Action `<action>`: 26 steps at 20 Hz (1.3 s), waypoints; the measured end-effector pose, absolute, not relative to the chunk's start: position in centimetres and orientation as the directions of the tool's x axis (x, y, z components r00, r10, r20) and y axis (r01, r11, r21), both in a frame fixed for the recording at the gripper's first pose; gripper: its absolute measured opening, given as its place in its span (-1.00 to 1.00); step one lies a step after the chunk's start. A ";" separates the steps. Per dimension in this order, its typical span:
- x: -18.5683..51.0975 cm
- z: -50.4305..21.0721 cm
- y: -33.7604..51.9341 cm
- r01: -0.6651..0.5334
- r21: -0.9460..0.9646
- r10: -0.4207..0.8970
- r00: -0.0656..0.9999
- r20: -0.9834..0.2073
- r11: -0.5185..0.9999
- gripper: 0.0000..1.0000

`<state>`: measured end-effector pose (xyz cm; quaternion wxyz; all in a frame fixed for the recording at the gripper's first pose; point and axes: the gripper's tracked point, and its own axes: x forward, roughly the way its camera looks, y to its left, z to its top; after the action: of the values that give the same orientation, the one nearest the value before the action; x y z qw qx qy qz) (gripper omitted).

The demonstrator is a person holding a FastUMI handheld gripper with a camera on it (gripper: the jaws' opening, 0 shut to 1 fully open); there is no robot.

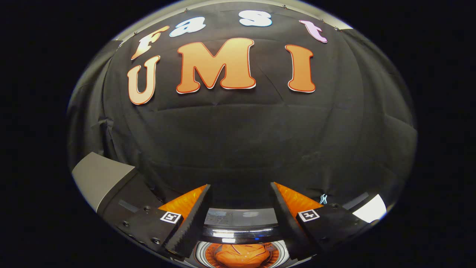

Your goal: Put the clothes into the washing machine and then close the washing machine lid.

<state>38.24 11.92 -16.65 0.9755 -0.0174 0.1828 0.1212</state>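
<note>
Looking forward along the tongs [240, 190], the gripper view takes in a booth walled with black cloth [241, 141]. At the far left, beyond the left finger [187, 219], a grey slanted panel [98, 176] stands against the cloth. Both fingers are spread wide apart, with nothing held between them and nothing touching either. Each finger carries a small square marker [170, 217] on its base. Between the fingers, low down, lies the washing machine [240, 219], its glossy dark control band running crosswise from one finger to the other. Just below that band the round drum opening is visible, ringed by a pale rim, and the orange clothes [241, 255] sit bunched inside it. The lid cannot be made out. To the right of the right finger [286, 216], a small pale blue clip [323, 198] hangs against the cloth, and farther right a bright white patch [370, 208] shows near the cloth's lower edge.
</note>
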 end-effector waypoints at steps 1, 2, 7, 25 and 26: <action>37.7 -16.8 11.7 -0.244 0.008 0.231 0.905 -0.357 0.970 0.97; 37.1 -16.9 11.6 -0.243 0.010 0.230 0.907 -0.354 0.970 0.96; 35.5 -17.6 11.4 -0.251 0.013 0.240 0.906 -0.348 0.968 0.97; 28.8 -21.8 7.9 -0.206 0.027 0.199 0.891 -0.408 0.978 0.98; 28.8 -21.4 7.7 -0.201 0.029 0.195 0.895 -0.402 0.979 0.98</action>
<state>28.78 7.67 -21.37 0.9733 -0.0064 0.2059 0.1017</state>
